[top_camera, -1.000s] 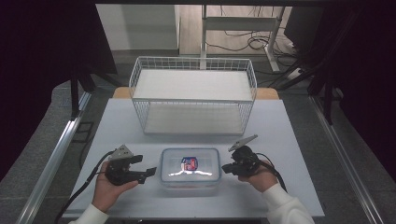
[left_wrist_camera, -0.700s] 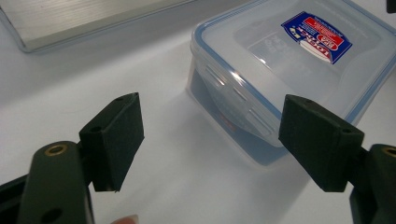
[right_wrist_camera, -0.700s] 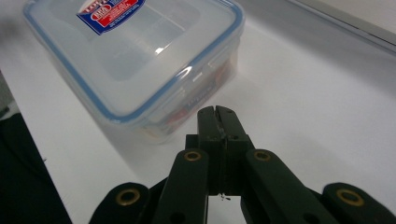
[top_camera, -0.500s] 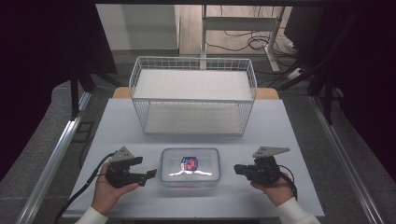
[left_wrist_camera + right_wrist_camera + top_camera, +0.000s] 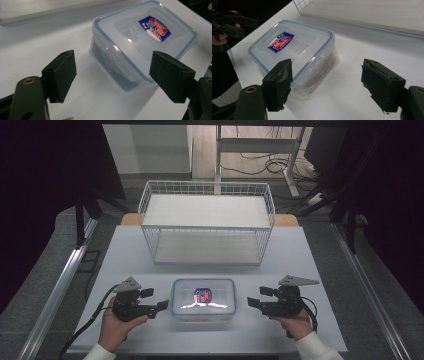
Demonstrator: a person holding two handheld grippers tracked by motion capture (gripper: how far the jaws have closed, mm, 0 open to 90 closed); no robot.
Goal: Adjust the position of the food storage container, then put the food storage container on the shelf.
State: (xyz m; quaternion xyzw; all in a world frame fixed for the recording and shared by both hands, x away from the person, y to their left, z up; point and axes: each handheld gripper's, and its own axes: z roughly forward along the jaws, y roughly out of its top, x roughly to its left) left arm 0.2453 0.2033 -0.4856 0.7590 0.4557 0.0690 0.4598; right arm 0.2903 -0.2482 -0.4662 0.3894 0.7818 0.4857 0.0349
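Note:
A clear plastic lidded box (image 5: 204, 300) with a blue rim and a red-and-blue label lies on the white table (image 5: 295, 255) near its front edge. Something orange shows through its side wall in the right gripper view. My left gripper (image 5: 161, 306) is held just left of the box, open, jaws pointing at it. In the left gripper view the box (image 5: 145, 42) lies ahead between the spread pads (image 5: 62, 72). My right gripper (image 5: 251, 302) is open a short way right of the box, apart from it. The right gripper view has the box (image 5: 294, 47) ahead to the left.
A white wire basket (image 5: 207, 222) with a flat white floor stands at the back middle of the table. Bare table lies on both sides of the box. Dark floor, metal rails and a desk frame surround the table. The left gripper (image 5: 232, 23) is at the right gripper view's top left.
My right gripper has drawn back to the right, from the box's right edge to a short gap away. The left gripper and the box have stayed put.

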